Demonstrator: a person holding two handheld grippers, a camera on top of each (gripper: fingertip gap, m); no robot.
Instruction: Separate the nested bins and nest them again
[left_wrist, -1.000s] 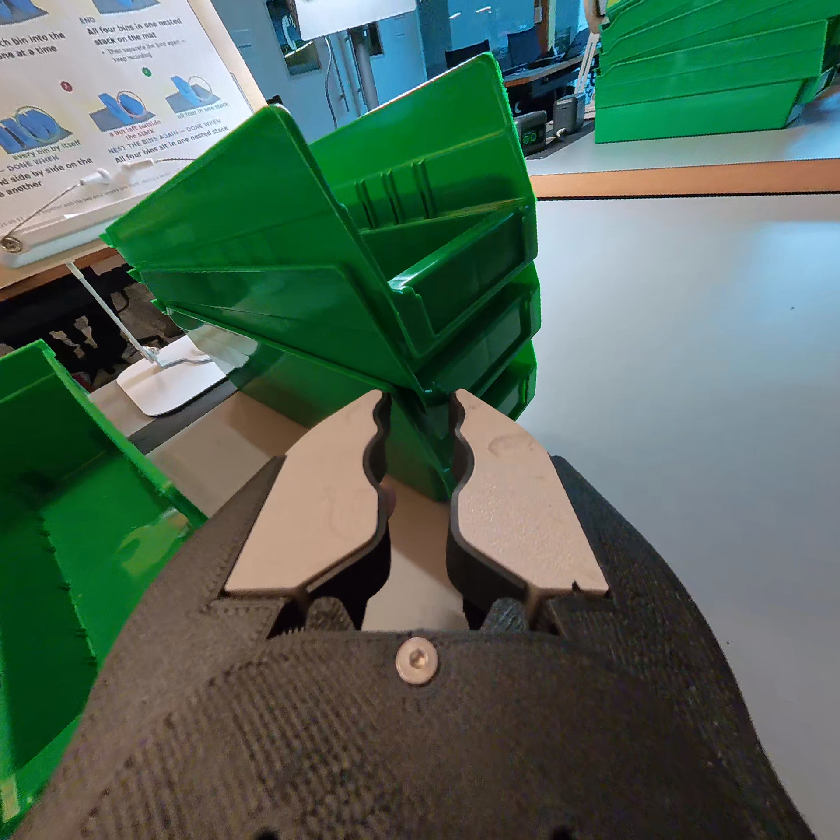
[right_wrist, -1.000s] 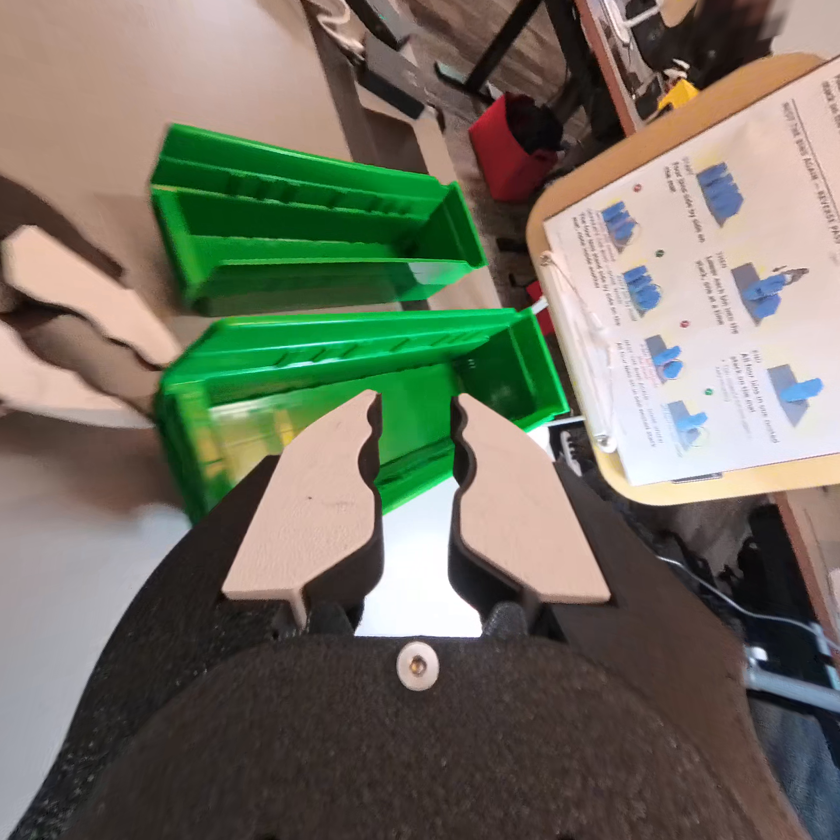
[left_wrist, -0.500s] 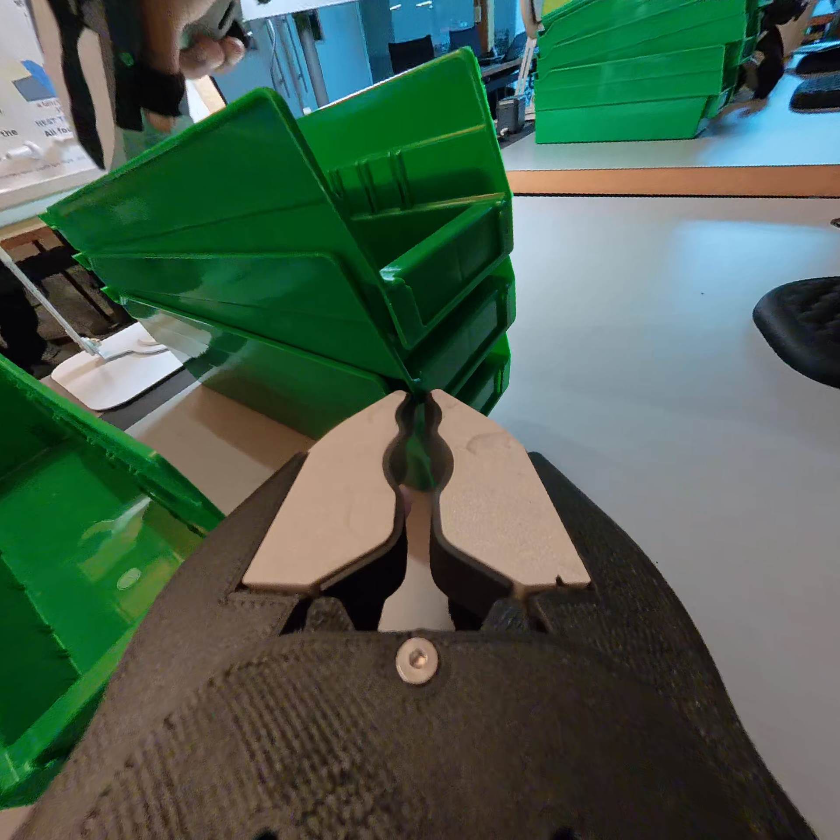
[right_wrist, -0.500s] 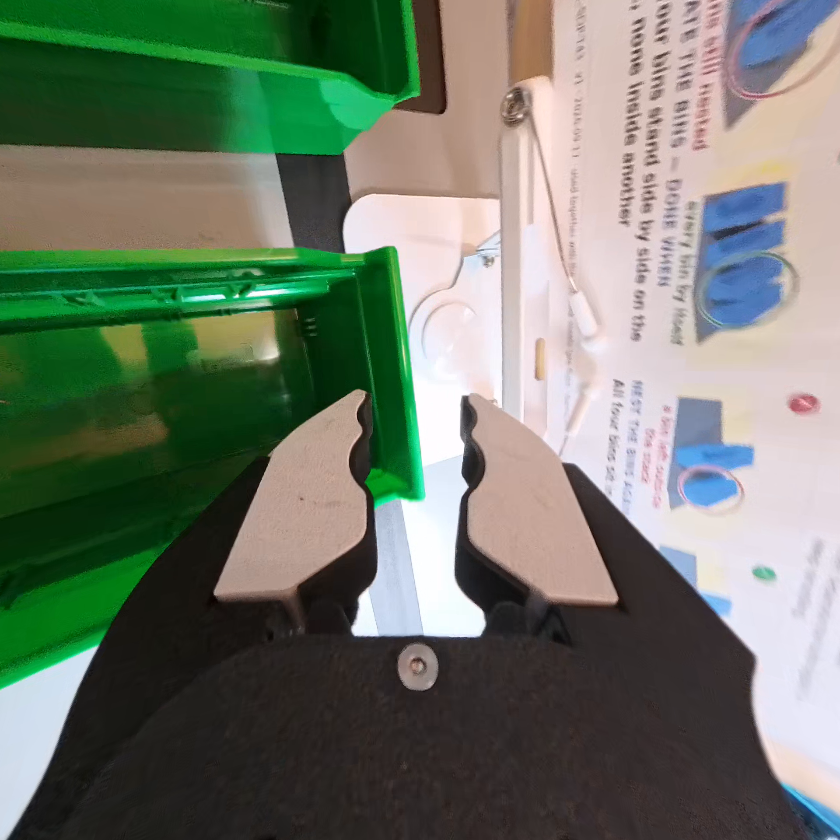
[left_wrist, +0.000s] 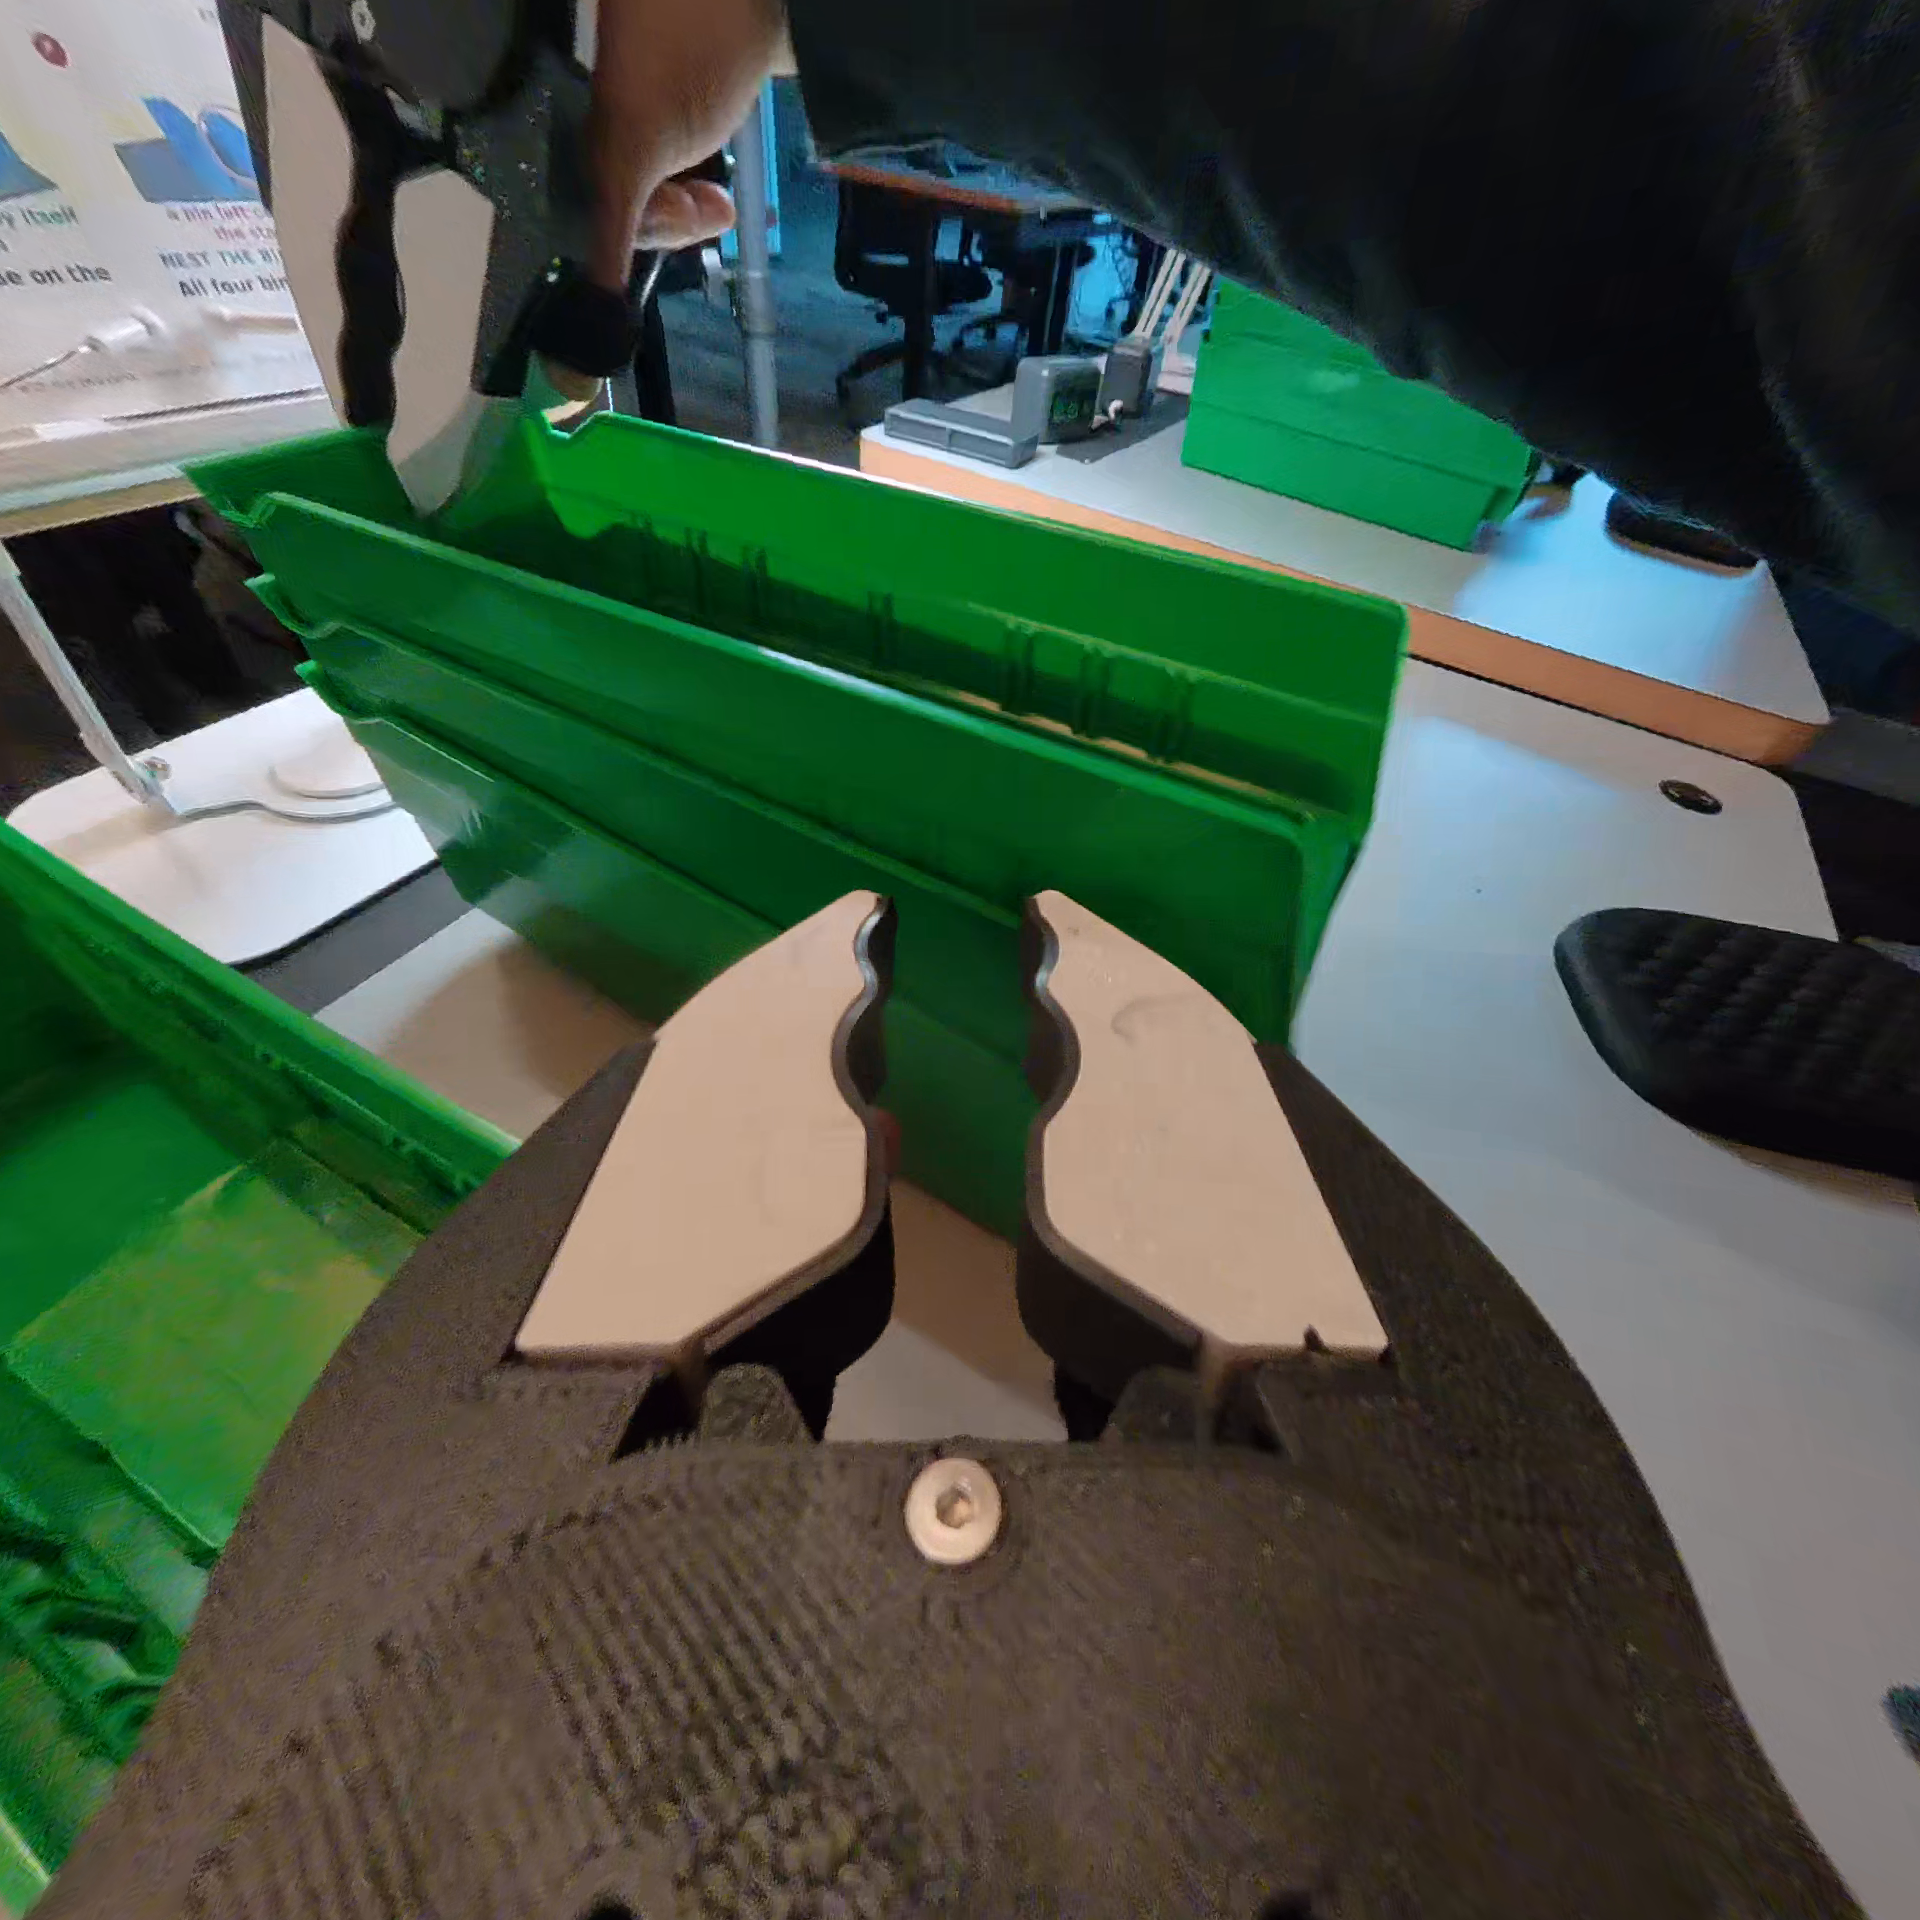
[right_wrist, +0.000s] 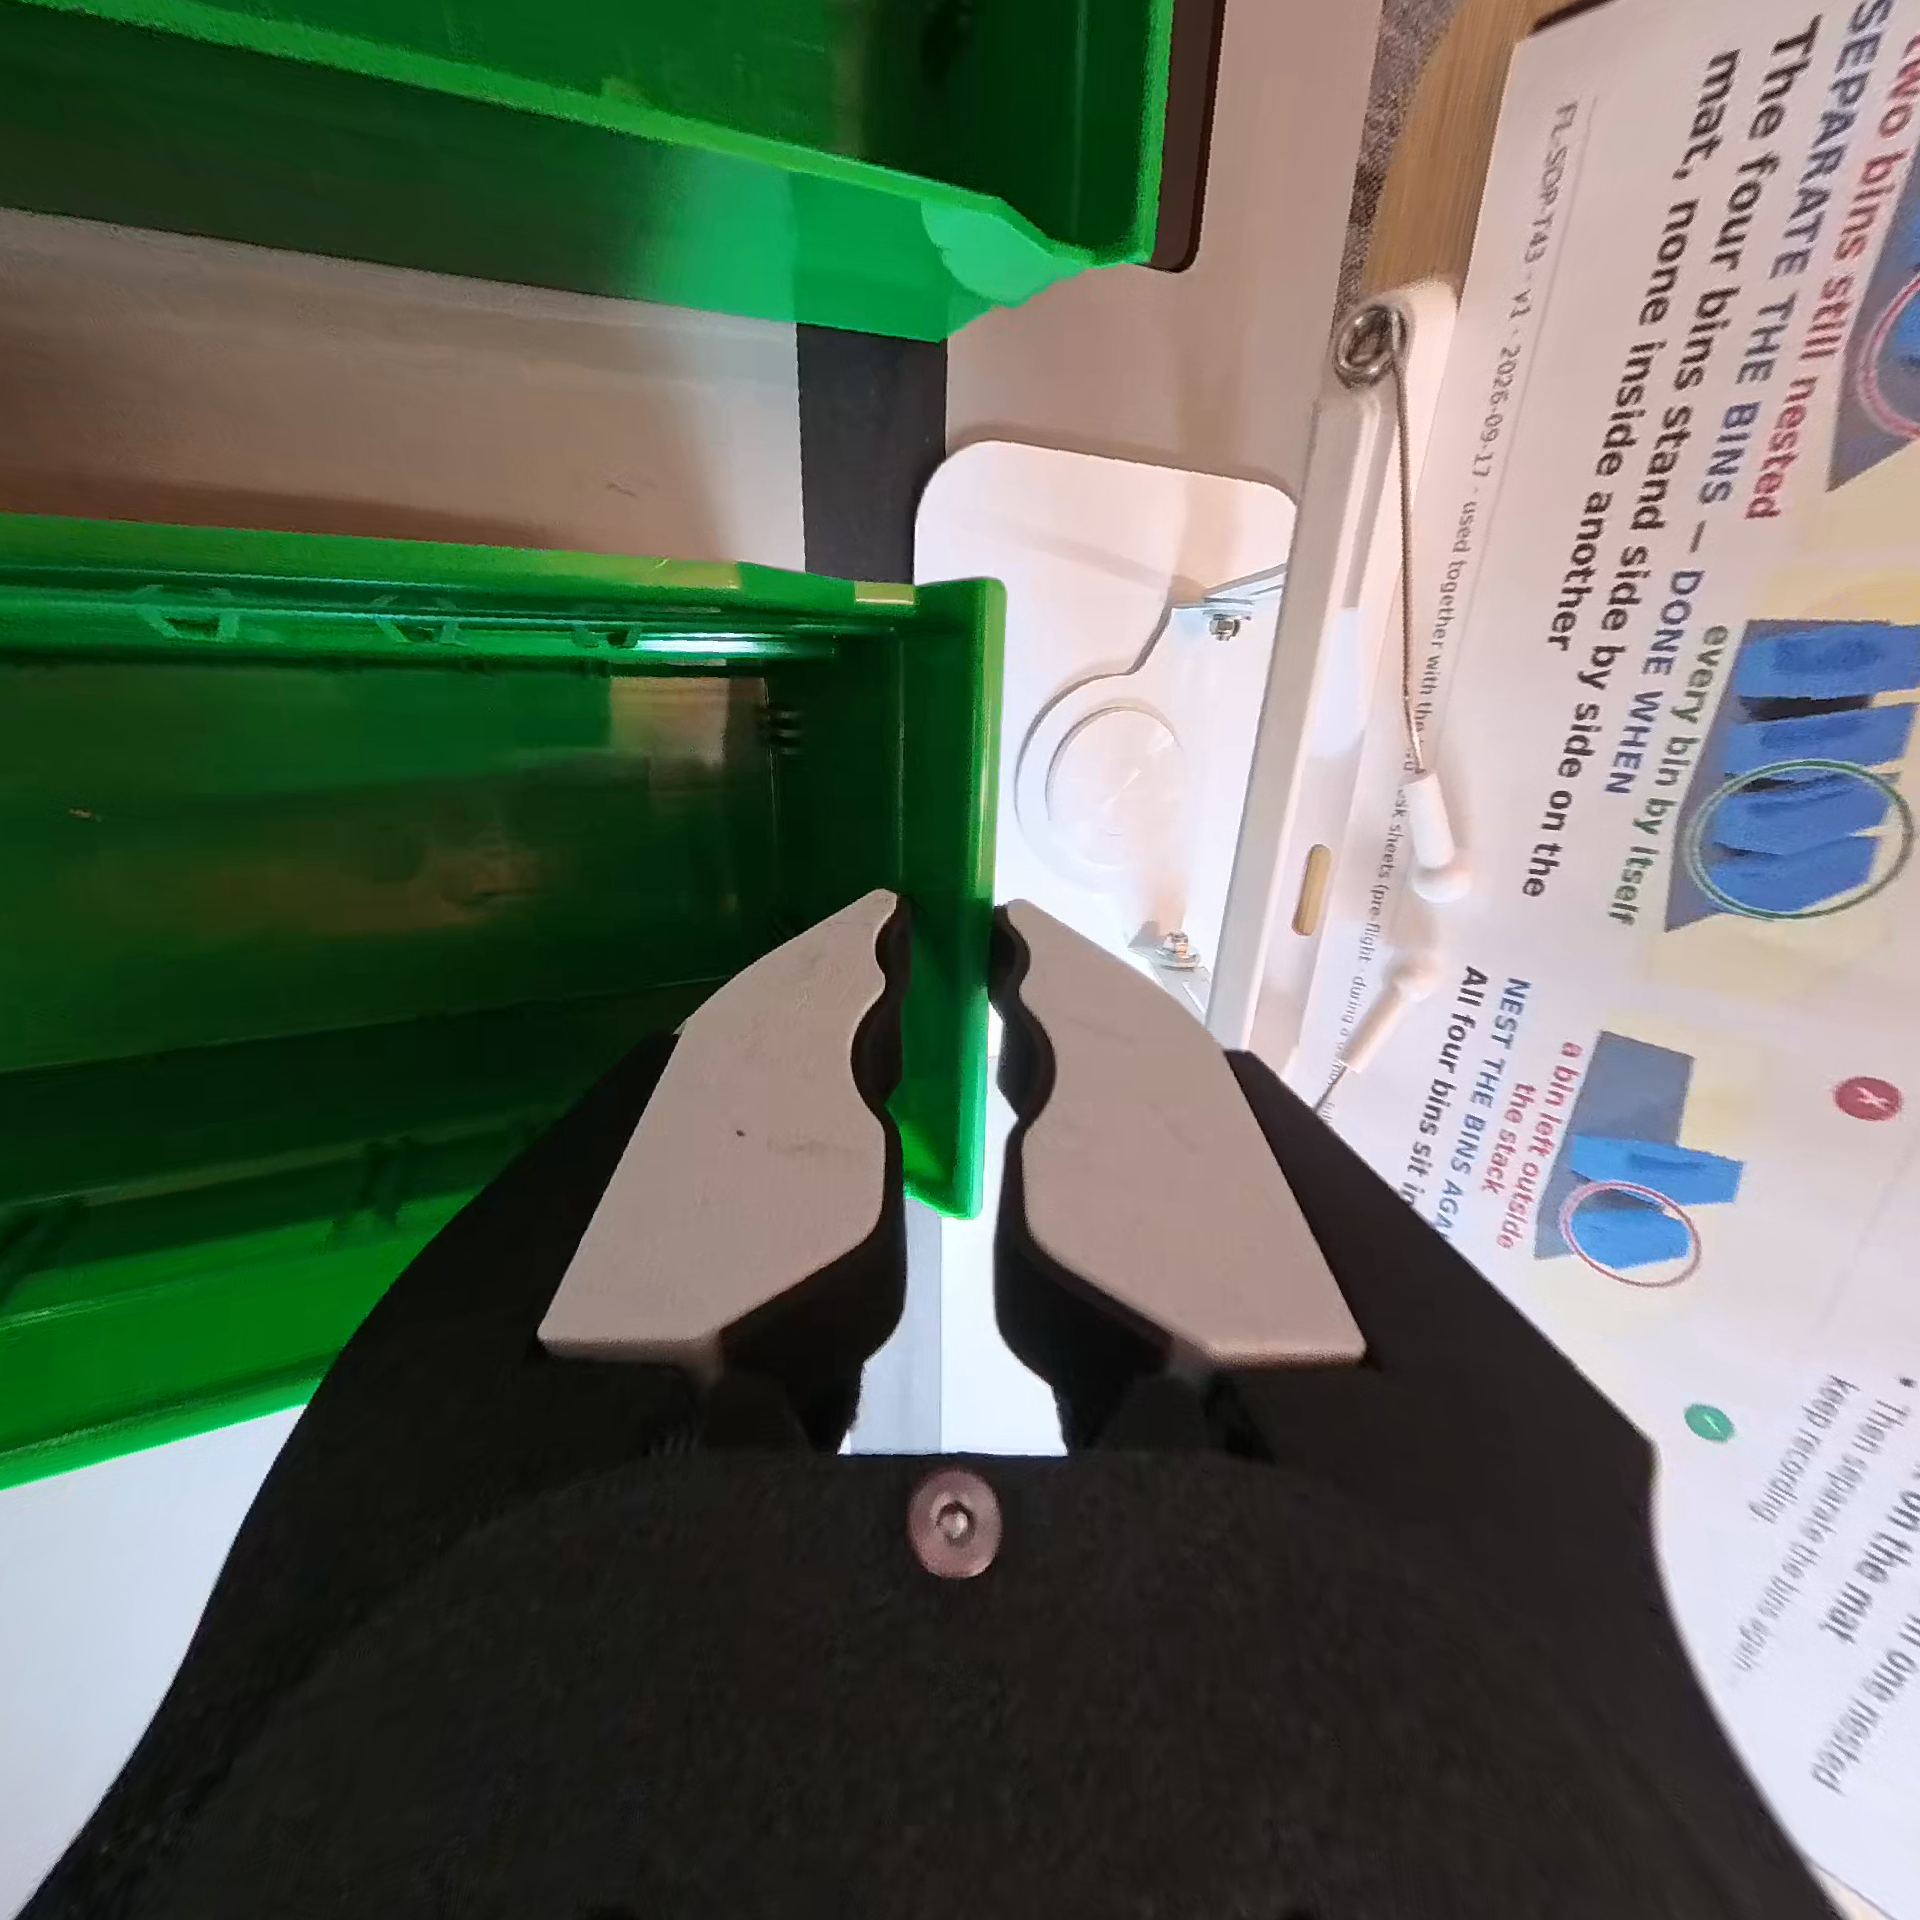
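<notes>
- the stack of green bins (left_wrist: 852, 748) stands on the white table (left_wrist: 1558, 1195), the top bin's end wall (right_wrist: 940, 883) poking up at 12 o'clock of the right gripper (right_wrist: 945, 914).
- that gripper's jaws straddle the wall, nearly closed on it; probably the hold for lifting the top bin out.
- left gripper (left_wrist: 956, 914) faces the stack's side, jaws apart, holding nothing; likely ready to brace.
- a separate bin (left_wrist: 156, 1247) lies at its 9 o'clock; an instruction sheet (right_wrist: 1714, 727) stands beyond.
</notes>
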